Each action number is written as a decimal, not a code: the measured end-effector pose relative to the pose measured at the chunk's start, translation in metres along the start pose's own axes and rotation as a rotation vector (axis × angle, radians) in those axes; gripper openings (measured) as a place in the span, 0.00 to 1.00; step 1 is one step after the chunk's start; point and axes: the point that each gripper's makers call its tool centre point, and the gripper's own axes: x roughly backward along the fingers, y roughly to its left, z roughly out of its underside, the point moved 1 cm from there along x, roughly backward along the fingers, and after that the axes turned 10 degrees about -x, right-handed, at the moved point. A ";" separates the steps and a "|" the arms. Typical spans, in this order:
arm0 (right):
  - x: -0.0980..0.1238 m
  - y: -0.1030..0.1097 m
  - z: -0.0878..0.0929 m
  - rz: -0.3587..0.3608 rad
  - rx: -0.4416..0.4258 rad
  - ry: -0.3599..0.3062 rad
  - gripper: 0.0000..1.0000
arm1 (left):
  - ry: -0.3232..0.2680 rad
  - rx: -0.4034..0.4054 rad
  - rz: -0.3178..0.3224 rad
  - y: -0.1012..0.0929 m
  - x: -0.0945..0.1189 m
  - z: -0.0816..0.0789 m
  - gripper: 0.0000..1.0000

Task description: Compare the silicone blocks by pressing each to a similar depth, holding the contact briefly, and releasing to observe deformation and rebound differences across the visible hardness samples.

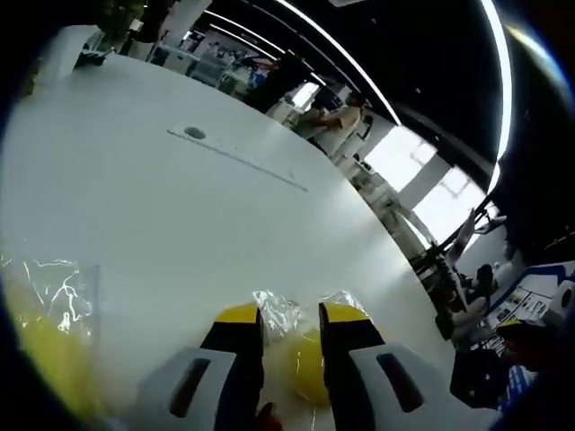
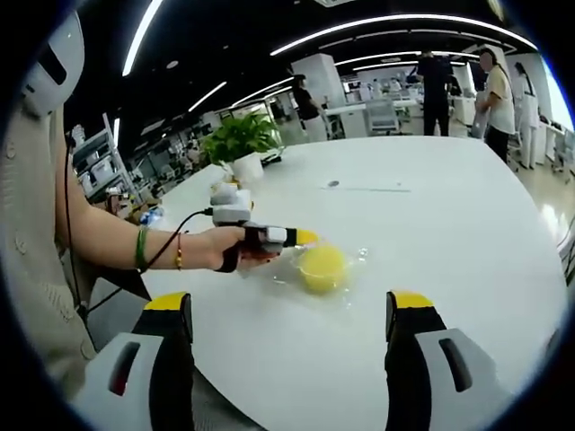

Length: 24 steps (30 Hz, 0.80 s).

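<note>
Looking along my left gripper (image 1: pixel 289 330) in the left gripper view, I see my two yellow-tipped fingers (image 1: pixel 238 325) standing close to each other, with a narrow gap between them. In this gap and just behind the tips lies a yellow silicone block (image 1: pixel 305 364) inside a clear crinkled plastic bag (image 1: pixel 274 310). The block sits between the two fingers, but I cannot tell whether they really squeeze it or only stand around it. At the left edge of this view there is a second yellow block in plastic wrap (image 1: pixel 49 332), well apart from my fingers, on the same white table (image 1: pixel 180 224). A small round grey spot (image 1: pixel 194 133) is on the table farther away.

In the right gripper view, my right gripper (image 2: pixel 293 310) has its fingers spread wide — one finger (image 2: pixel 169 337) at the left, the other at the right, nothing between them but bare table (image 2: pixel 449 233). Beyond them, near the middle of the table, the same yellow block (image 2: pixel 322 267) lies in its clear bag, and the left gripper (image 2: pixel 289 237) comes to it from the left, its yellow tip at the block's upper left side. A person's hand (image 2: pixel 235 251) holds that gripper; the wrist wears a green bracelet (image 2: pixel 141 249). A potted green plant (image 2: pixel 241 144) stands at the far left of the table.
</note>
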 end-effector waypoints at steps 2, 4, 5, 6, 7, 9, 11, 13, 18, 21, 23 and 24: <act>0.003 0.003 -0.002 -0.001 0.002 -0.008 0.83 | -0.008 -0.034 -0.014 0.000 0.005 -0.005 0.29; 0.004 0.005 -0.003 -0.002 0.004 -0.016 0.84 | -0.015 -0.072 -0.026 -0.001 0.010 -0.009 0.33; 0.005 0.005 -0.002 -0.001 0.003 -0.018 0.84 | -0.021 -0.093 -0.030 -0.002 0.012 -0.012 0.35; 0.006 0.006 -0.002 0.001 0.000 -0.019 0.85 | -0.031 -0.119 -0.033 -0.004 0.016 -0.016 0.36; 0.007 0.007 -0.002 0.003 -0.001 -0.025 0.85 | -0.031 -0.146 -0.032 -0.005 0.019 -0.018 0.36; 0.009 0.008 -0.004 0.016 -0.006 -0.063 0.85 | -0.022 -0.218 -0.029 -0.011 0.029 -0.022 0.37; 0.011 0.012 -0.004 0.021 -0.017 -0.094 0.85 | -0.040 -0.261 -0.020 -0.020 0.039 -0.028 0.38; 0.014 0.017 -0.003 0.027 -0.023 -0.122 0.85 | -0.052 -0.314 -0.006 -0.030 0.053 -0.033 0.39; 0.020 0.034 -0.007 0.031 -0.077 -0.217 0.84 | -0.103 -0.464 0.043 -0.057 0.087 -0.042 0.44; 0.026 0.047 -0.004 0.016 -0.096 -0.261 0.86 | -0.126 -0.565 0.088 -0.073 0.109 -0.046 0.47; 0.026 0.057 0.007 0.003 -0.089 -0.239 0.86 | -0.147 -0.612 0.122 -0.085 0.127 -0.049 0.48; 0.028 0.062 0.010 0.001 -0.091 -0.247 0.87 | -0.155 -0.611 0.129 -0.088 0.136 -0.050 0.49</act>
